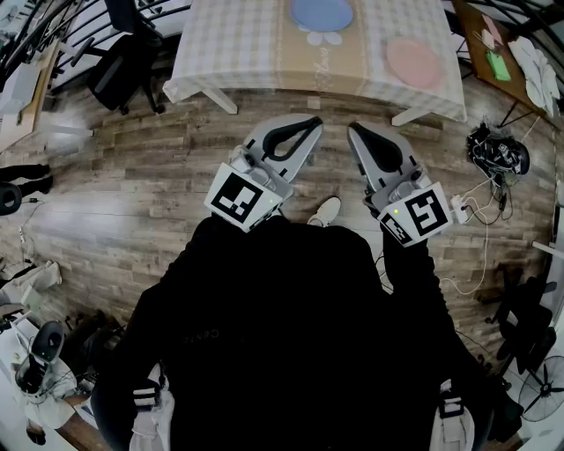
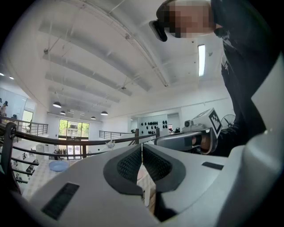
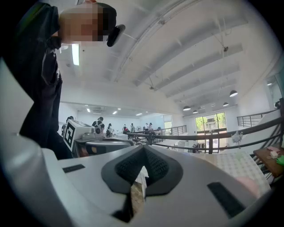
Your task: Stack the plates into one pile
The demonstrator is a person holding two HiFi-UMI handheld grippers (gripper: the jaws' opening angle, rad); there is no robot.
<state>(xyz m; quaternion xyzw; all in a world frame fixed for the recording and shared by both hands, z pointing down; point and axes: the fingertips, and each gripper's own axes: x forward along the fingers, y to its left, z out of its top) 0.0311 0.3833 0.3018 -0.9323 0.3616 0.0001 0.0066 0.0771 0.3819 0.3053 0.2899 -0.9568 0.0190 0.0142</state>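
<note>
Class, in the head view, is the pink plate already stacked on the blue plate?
No, the pink plate lies on the table, apart from the blue plate.

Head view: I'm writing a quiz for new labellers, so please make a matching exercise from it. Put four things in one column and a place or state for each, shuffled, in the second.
Column one
1. blue plate
2. pink plate
3. white shoe
4. left gripper

Column two
a. on the wooden floor
b. on the right part of the tablecloth
c. mid-table, cut off by the picture's top edge
d. jaws together, nothing held, short of the table

Pairs: 1-c, 2-b, 3-a, 4-d
</note>
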